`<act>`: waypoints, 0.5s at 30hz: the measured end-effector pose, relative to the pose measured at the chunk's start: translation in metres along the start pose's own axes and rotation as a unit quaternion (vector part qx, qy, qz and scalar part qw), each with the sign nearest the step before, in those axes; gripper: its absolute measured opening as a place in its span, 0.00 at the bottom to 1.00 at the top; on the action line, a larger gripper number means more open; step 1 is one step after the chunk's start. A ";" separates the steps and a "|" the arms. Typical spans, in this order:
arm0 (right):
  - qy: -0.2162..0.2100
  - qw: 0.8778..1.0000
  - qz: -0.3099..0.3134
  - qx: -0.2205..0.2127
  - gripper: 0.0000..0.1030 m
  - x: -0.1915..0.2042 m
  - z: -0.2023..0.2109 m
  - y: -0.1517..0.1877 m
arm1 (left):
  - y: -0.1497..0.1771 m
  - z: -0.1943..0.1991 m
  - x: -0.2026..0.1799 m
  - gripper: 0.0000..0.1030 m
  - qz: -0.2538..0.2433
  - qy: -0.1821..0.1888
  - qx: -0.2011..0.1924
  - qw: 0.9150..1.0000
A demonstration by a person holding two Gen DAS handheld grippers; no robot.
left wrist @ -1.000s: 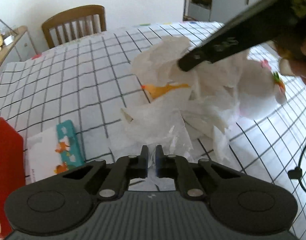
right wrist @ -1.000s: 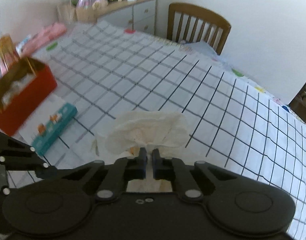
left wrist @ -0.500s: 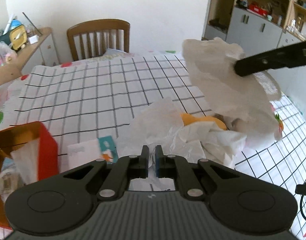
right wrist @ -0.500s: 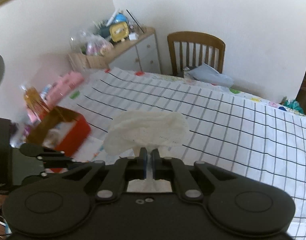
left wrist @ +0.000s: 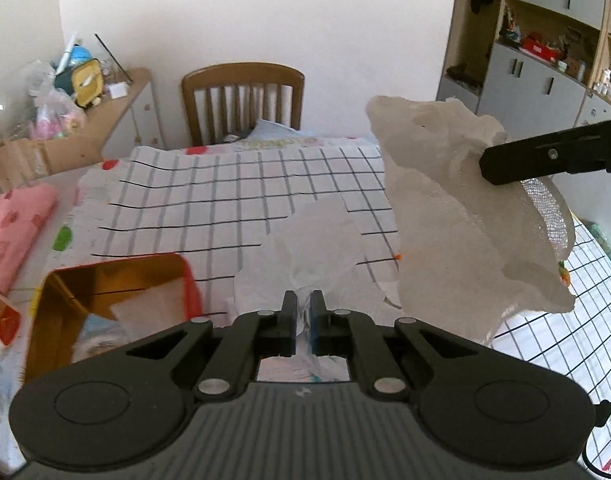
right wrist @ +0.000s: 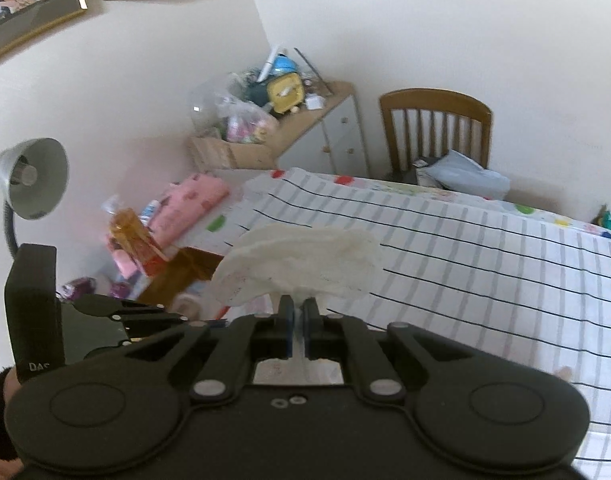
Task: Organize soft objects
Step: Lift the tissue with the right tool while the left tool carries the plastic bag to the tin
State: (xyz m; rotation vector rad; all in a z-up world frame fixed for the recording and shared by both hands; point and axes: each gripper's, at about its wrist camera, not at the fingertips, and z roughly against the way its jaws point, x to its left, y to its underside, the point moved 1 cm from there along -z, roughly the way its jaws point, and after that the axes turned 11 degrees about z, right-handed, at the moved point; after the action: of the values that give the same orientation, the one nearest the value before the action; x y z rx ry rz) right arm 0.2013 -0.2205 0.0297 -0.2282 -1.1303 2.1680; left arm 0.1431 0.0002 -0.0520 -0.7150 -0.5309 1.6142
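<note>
**Op:** Both hands came up off the table since a second ago. The checked tablecloth (left wrist: 233,184) dropped away beneath me and the far wall and wooden chair (left wrist: 243,100) swung into view.

**Desk:** What did the grippers have?

**Op:** My left gripper (left wrist: 300,314) was clenched on a thin white plastic bag (left wrist: 313,240), bunched just past the tips. My right gripper (right wrist: 299,320) was pinched tight on a white tissue sheet (right wrist: 301,268), which fanned out above the jaws. From the left camera I saw that same sheet (left wrist: 457,208) hanging in the air off the right finger (left wrist: 545,160), well clear of the cloth.

**Desk:** How far along were we?

**Op:** Early to middle, I judged. Two soft pieces were lifted, none put down. The red box (left wrist: 105,304) sat open at the left with something pale already inside. That looked the likely home, though I couldn't be sure. A pink pack (right wrist: 189,204) waited beyond it, untouched.
</note>
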 end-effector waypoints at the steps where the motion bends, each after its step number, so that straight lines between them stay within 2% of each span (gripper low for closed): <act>1: -0.003 1.000 0.001 -0.003 0.04 0.005 -0.001 -0.003 | -0.001 0.003 0.005 0.06 0.001 -0.003 -0.002 1.000; 15: -0.051 0.998 0.032 -0.028 0.04 0.081 -0.042 -0.060 | -0.014 0.038 0.086 0.06 0.016 -0.034 -0.015 0.999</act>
State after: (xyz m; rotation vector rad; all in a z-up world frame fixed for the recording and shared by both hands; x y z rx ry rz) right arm 0.1872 -0.1169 0.0627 -0.1817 -1.2582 2.2271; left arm 0.1194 0.0894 -0.0287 -0.6955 -0.5967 1.6687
